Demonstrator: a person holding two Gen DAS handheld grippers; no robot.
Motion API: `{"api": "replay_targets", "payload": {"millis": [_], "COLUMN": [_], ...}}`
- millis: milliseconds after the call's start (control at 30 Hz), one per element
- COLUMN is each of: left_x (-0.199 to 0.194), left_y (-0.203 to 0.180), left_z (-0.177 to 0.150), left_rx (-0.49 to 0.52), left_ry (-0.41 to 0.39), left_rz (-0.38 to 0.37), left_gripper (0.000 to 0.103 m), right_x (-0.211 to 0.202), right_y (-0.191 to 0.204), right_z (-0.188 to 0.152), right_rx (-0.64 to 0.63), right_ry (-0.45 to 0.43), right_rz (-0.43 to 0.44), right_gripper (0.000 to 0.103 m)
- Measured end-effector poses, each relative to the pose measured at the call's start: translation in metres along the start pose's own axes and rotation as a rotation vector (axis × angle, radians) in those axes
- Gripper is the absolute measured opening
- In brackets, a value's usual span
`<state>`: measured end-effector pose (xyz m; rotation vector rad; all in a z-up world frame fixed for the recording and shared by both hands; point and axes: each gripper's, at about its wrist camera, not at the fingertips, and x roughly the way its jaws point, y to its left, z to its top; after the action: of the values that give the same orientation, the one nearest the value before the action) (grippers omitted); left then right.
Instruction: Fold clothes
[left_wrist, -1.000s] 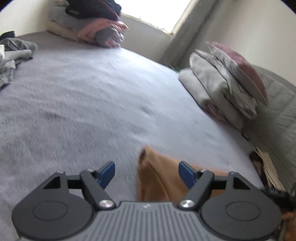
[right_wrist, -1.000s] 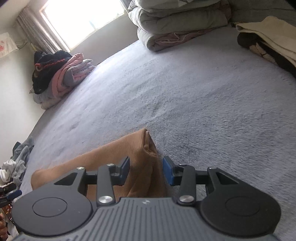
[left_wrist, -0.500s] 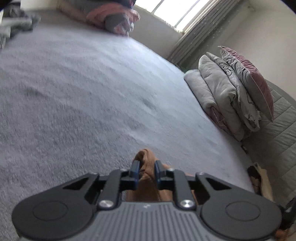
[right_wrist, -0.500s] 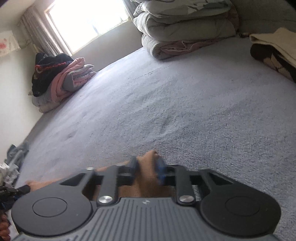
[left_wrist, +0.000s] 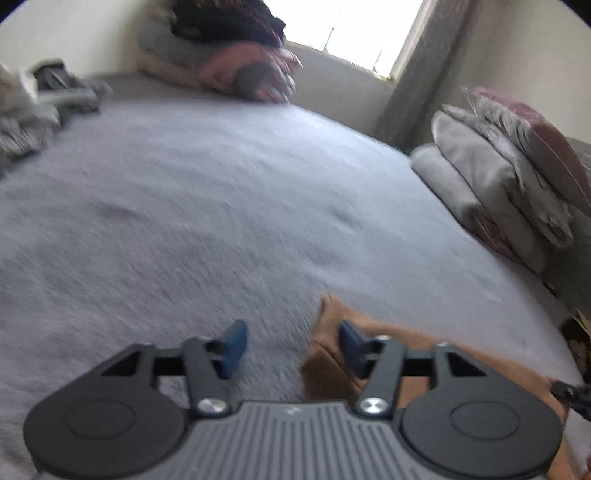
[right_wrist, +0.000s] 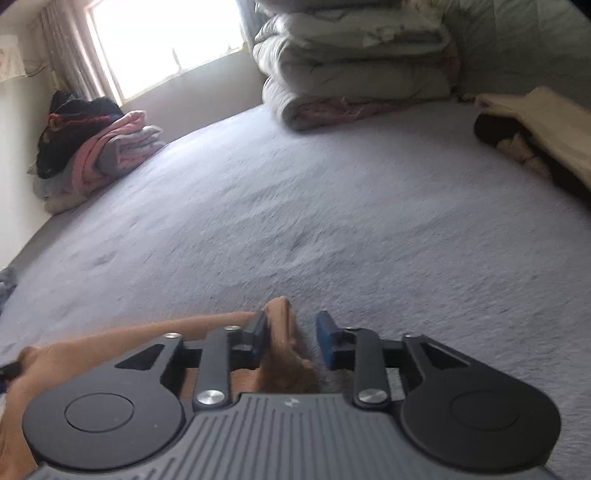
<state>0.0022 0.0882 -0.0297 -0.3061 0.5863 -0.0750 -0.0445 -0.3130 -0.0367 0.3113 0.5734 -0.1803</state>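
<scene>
Jaws reopened off brown garment (left_wrist: 328, 363), bedding stack (left_wrist: 491, 192) beyond.

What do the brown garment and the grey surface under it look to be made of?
Brown garment: soft matte woven or knit cloth, possibly cotton; it creases and stands in a limp peak. Blur hides the weave.
Grey surface: looks like a plush, short-pile fleece or blanket cover; its nap shows brushed streaks and darker dents, with no shine.
</scene>
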Motion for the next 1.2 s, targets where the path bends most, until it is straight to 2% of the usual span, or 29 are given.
{"api": "replay_targets", "payload": {"millis": [100, 167, 267, 333, 400, 500, 600, 667, 767, 833, 867, 933, 1000, 1133, 1200], "left_x": [-0.007, -0.010, -0.015, -0.012, -0.002, 0.016, 0.025, 0.025, 0.021, 0.018, 0.016, 0.011, 0.000, -0.012, -0.008], "left_y": [-0.021, -0.040, -0.075, -0.090, -0.098, -0.095, -0.079, -0.069, -0.061, -0.057, -0.056, -0.053, -0.052, -0.053, -0.056], "left_z": [0.003, -0.001, -0.012, -0.020, -0.027, -0.035, -0.039, -0.039, -0.040, -0.040, -0.040, -0.039, -0.038, -0.026, -0.021], "left_rx": [0.099, 0.188, 0.372, 0.455, 0.512, 0.540, 0.477, 0.440, 0.444, 0.461, 0.469, 0.486, 0.512, 0.520, 0.517], "left_ry": [-0.031, -0.041, -0.073, -0.080, -0.043, 0.017, 0.034, 0.037, 0.043, 0.043, 0.039, 0.030, -0.009, -0.082, -0.084], "left_rz": [-0.030, -0.111, -0.204, -0.209, -0.206, -0.172, -0.189, -0.214, -0.220, -0.216, -0.215, -0.212, -0.209, -0.227, -0.229], "left_gripper": [0.064, 0.066, 0.074, 0.079, 0.082, 0.083, 0.089, 0.089, 0.089, 0.089, 0.089, 0.089, 0.089, 0.089, 0.089], "right_x": [-0.010, -0.010, -0.010, -0.008, -0.006, 0.001, 0.004, 0.006, 0.008, 0.003, 0.001, -0.003, -0.011, -0.026, -0.029], "right_y": [0.017, 0.031, 0.059, 0.079, 0.094, 0.104, 0.096, 0.081, 0.057, 0.046, 0.041, 0.029, 0.028, 0.046, 0.060], "right_z": [-0.001, -0.003, -0.009, -0.014, -0.021, -0.032, -0.037, -0.035, -0.025, -0.025, -0.025, -0.025, -0.023, -0.021, -0.021], "right_rx": [-0.105, -0.161, -0.246, -0.337, -0.424, -0.514, -0.531, -0.464, -0.367, -0.389, -0.413, -0.410, -0.411, -0.501, -0.525], "right_ry": [-0.063, -0.083, -0.102, -0.094, -0.081, -0.061, -0.084, -0.073, -0.034, -0.040, -0.043, -0.035, -0.046, -0.107, -0.106], "right_rz": [-0.031, -0.012, 0.041, 0.068, 0.081, 0.088, 0.088, 0.105, 0.142, 0.101, 0.086, 0.110, 0.122, 0.127, 0.153], "right_gripper": [0.042, 0.046, 0.052, 0.058, 0.062, 0.063, 0.071, 0.080, 0.080, 0.080, 0.080, 0.080, 0.080, 0.080, 0.080]}}
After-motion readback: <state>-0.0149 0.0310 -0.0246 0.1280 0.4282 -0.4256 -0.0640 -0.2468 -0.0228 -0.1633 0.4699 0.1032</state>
